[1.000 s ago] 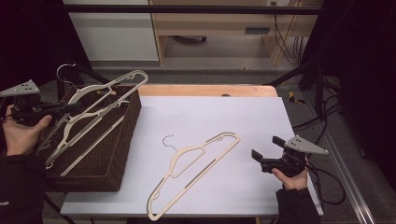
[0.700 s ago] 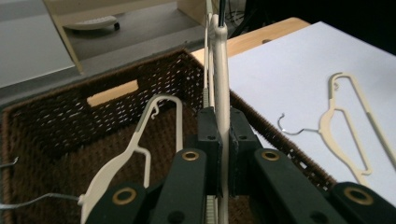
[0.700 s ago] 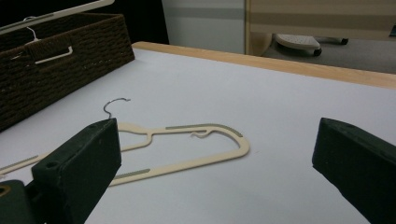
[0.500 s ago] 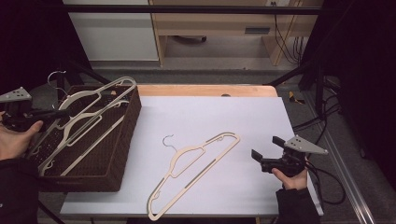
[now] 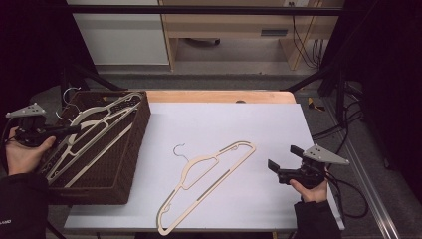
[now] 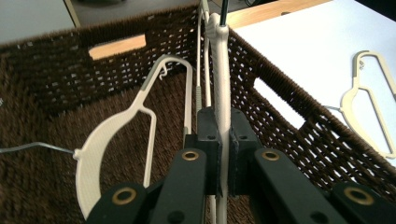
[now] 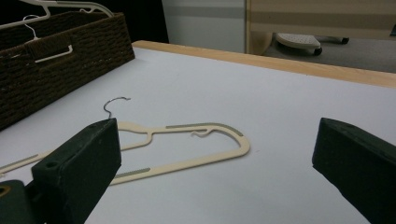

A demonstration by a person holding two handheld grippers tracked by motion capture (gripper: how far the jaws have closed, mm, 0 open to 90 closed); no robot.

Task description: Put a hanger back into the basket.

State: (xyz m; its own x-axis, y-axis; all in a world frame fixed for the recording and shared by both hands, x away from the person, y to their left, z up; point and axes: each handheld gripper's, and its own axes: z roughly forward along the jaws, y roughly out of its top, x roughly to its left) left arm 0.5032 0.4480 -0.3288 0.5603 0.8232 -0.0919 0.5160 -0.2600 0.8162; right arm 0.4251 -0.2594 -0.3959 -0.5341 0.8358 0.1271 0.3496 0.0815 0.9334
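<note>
Hangers and a woven basket (image 5: 130, 164) make up the work on the white bench (image 5: 234, 124). The left gripper (image 6: 223, 140) has its fingers (image 6: 208, 140) clenched on the edge of a cream hanger (image 6: 222, 79), the pads pressing the thin plastic from both sides. In the high view that gripper (image 5: 69, 129) sits at the left rim of the dark brown basket, a hand wrapped around its body, and the held hanger (image 5: 107, 112) slants over the basket's opening, partly above the rim. A second cream hanger (image 6: 100, 140) lies inside the basket, on the bottom, beside the held one; its wire hook points toward the left wall in the left gripper view.

A third hanger (image 5: 209, 174) lies flat on the bench, well apart from the basket, its wire hook turned toward the far side and its long arm running down toward the near edge. The right gripper (image 5: 281, 167) rests near the right side of the bench, held in a hand, just beside that hanger's upper end without touching it. Its fingers (image 7: 79, 163) are released, standing wide apart with nothing between them, and in the right gripper view the flat hanger (image 7: 187, 149) lies beyond them on the bench.
</note>
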